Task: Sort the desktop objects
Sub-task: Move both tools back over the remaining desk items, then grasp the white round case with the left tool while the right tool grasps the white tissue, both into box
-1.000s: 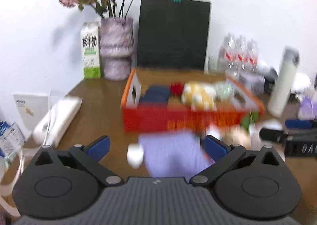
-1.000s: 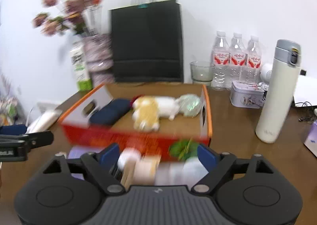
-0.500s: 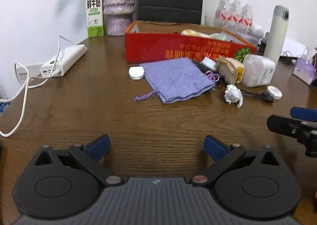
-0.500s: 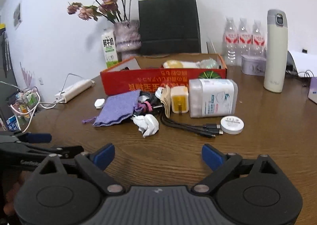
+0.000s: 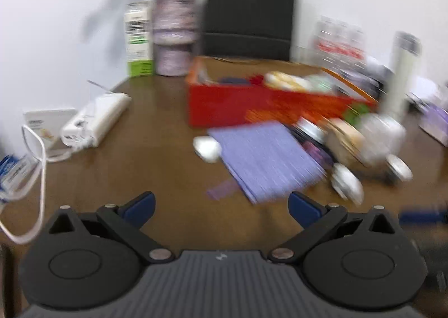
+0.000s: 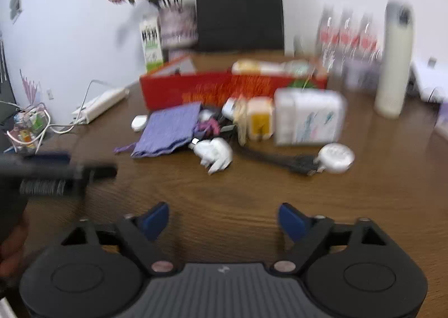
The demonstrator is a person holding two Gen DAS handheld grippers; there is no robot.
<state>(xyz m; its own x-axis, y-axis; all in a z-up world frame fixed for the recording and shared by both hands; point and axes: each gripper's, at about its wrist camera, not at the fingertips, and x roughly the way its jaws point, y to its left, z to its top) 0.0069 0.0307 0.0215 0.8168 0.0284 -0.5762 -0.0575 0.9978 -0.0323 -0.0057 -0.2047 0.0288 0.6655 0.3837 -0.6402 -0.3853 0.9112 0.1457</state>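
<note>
A red cardboard box (image 5: 238, 102) (image 6: 212, 91) holding several items stands at the table's back. In front of it lie a purple cloth pouch (image 5: 266, 161) (image 6: 170, 130), a small white case (image 5: 207, 147) (image 6: 139, 123), a crumpled white tissue (image 6: 215, 151), a yellow charger (image 6: 260, 119), a white pack (image 6: 308, 119), black cables (image 6: 280, 159) and a round white tin (image 6: 336, 157). My left gripper (image 5: 221, 206) is open and empty, short of the pouch. My right gripper (image 6: 224, 218) is open and empty, short of the tissue. Both views are blurred.
A white power strip (image 5: 95, 122) with cords lies at the left. A vase of flowers (image 5: 173, 35), a milk carton (image 5: 138, 41), a black paper bag (image 5: 249, 13), water bottles (image 6: 350, 38) and a white flask (image 6: 394, 60) stand at the back.
Both grippers have moved forward and up toward the clutter, so the objects look nearer and the box's inside shows again. Both stay open and empty.
</note>
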